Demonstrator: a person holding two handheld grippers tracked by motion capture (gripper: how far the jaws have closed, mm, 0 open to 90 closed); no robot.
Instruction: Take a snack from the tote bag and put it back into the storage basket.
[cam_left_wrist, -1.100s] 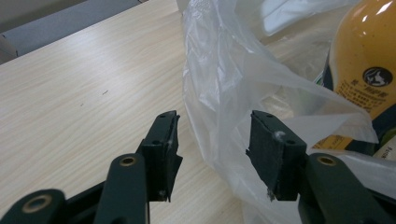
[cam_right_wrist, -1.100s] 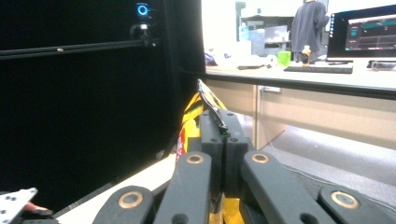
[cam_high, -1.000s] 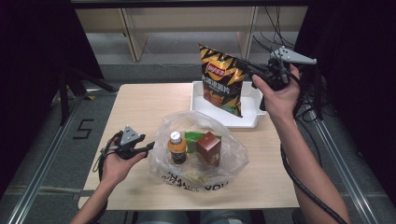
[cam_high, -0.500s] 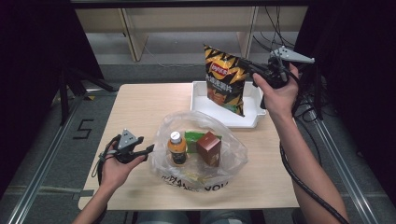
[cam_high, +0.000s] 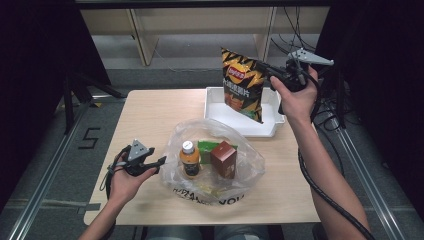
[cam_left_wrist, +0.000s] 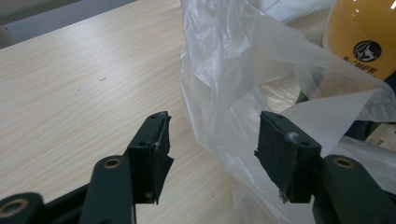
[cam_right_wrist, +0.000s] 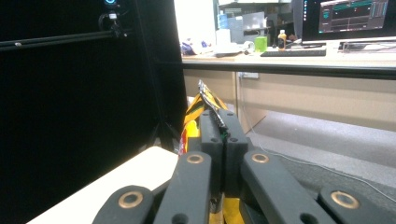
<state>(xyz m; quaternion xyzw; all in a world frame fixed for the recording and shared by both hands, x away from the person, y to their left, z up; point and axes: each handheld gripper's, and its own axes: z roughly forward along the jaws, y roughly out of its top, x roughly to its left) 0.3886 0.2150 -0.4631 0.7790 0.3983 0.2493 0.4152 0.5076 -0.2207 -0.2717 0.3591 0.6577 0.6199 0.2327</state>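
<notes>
R gripper (cam_high: 267, 71) pinched on chip bag (cam_high: 243, 85), held above white tray (cam_high: 270, 124). L gripper (cam_high: 159, 162) jaws just opened, spread, plastic bag (cam_left_wrist: 233, 88) film between them.

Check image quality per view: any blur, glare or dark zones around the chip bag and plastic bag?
High view: even light on the table, black surround, chip bag legible. Left gripper view: plastic bag washed-out white, bottle soft. Right gripper view: left half black, jaws blurred up close.
</notes>
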